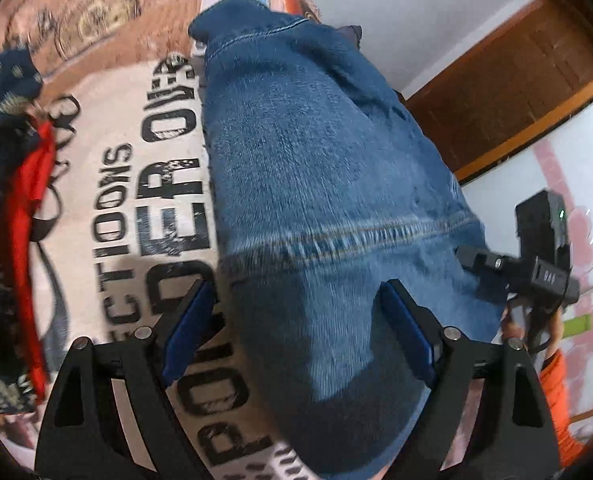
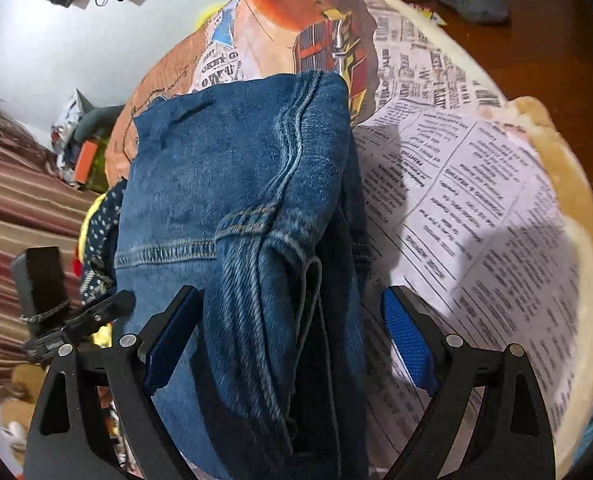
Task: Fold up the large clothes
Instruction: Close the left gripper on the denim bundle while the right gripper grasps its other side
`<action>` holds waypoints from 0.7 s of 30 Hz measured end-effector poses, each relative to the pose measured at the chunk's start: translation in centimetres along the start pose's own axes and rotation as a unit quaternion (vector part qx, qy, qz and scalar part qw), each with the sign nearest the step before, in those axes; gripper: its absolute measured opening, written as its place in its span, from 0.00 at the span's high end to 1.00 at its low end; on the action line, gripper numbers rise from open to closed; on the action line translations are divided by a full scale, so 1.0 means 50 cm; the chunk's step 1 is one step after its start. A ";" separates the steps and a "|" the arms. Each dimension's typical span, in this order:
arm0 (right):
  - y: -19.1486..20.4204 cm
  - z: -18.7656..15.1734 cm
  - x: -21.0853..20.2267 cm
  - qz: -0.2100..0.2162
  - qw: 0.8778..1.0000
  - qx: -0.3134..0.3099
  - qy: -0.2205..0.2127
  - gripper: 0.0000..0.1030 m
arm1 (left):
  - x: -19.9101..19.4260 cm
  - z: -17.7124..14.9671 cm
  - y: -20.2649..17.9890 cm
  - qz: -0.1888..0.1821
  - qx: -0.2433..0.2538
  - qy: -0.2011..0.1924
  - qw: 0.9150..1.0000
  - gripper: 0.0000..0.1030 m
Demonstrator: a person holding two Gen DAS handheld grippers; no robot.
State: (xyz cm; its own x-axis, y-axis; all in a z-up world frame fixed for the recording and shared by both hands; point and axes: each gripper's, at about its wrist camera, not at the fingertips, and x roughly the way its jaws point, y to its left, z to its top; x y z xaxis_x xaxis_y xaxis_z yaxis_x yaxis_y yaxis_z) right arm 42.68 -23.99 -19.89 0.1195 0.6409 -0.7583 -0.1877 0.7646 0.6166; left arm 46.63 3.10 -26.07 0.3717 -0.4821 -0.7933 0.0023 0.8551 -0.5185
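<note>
A pair of blue jeans (image 1: 320, 184) lies folded lengthwise on a bed with a printed newspaper-and-car sheet (image 1: 136, 184). My left gripper (image 1: 296, 312) is open, its blue pads (image 1: 188, 328) astride the near end of the denim. In the right wrist view the jeans (image 2: 236, 184) show a seam and bunched folds. My right gripper (image 2: 292, 324) is open too, its left pad against the fabric's edge and its right pad (image 2: 406, 340) over the sheet (image 2: 476, 208). The right gripper shows at the denim's right edge in the left wrist view (image 1: 536, 256).
A heap of dark dotted and red clothes (image 1: 12, 184) lies at the bed's left. A wooden door frame (image 1: 516, 92) and white wall stand beyond. A striped blanket (image 2: 20, 208) lies to the left, wooden floor (image 2: 536, 40) beyond the mattress edge.
</note>
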 end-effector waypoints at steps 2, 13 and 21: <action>0.002 0.005 0.006 0.009 1.000 -0.002 0.005 0.13 | 0.016 0.011 0.012 -0.019 -0.023 0.009 1.000 0.16; -0.001 0.028 0.035 0.030 0.999 -0.005 0.043 0.11 | 0.072 0.030 -0.020 -0.033 -0.019 0.014 0.999 0.10; 0.014 0.008 0.030 0.013 0.999 -0.009 0.035 0.37 | 0.055 0.014 -0.026 -0.025 -0.011 -0.005 1.000 0.36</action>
State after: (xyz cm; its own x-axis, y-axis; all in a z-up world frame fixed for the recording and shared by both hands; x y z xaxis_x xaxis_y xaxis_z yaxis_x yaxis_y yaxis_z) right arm 43.11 -22.45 -20.53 0.0461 0.6540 -0.7551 -0.2077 0.7456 0.6331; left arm 48.29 0.79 -27.37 0.3807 -0.5214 -0.7637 0.0001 0.8259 -0.5638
